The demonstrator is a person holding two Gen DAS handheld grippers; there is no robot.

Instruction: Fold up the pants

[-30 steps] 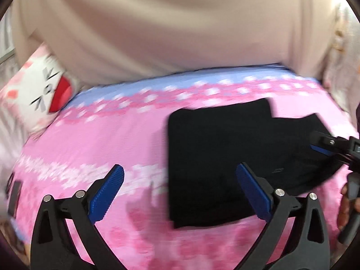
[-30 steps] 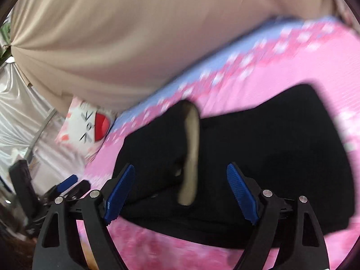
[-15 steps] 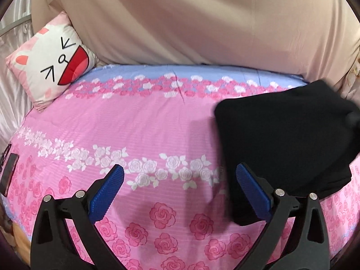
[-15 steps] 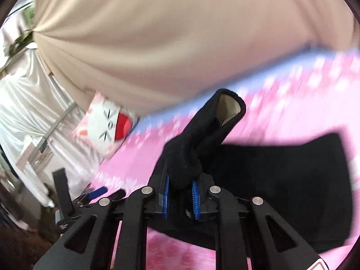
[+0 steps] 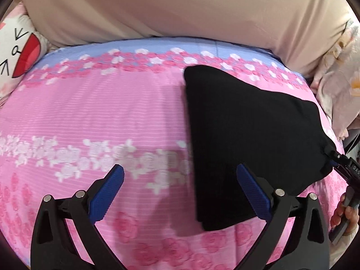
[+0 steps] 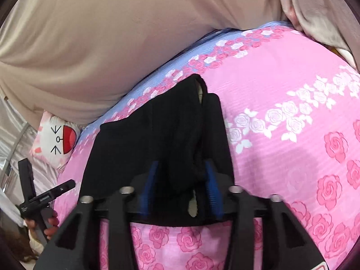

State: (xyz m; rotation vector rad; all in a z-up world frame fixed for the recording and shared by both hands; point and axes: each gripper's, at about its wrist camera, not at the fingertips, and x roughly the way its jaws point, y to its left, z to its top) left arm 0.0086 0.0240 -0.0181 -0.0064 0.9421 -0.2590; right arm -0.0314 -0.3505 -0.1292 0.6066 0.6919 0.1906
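Black pants [image 5: 247,121] lie folded on the pink floral bed sheet [image 5: 90,117], right of centre in the left wrist view. My left gripper [image 5: 180,189] is open and empty, hovering above the sheet at the pants' left edge. My right gripper [image 6: 180,180] is closed on a bunched edge of the pants [image 6: 171,135]; its blue pads [image 6: 211,180] press the thick black fabric, with a gap left between them. The right gripper also shows at the pants' right corner in the left wrist view [image 5: 337,159].
A cat-face pillow [image 5: 15,51] sits at the bed's left head end, also in the right wrist view [image 6: 56,144]. A beige curtain [image 5: 180,6] hangs behind the bed. Light bedding [image 5: 337,78] is piled at the right edge.
My right gripper, shut on the pants' edge, has lowered it from raised in the air down to the bed. The left gripper has shifted slightly and stays open.
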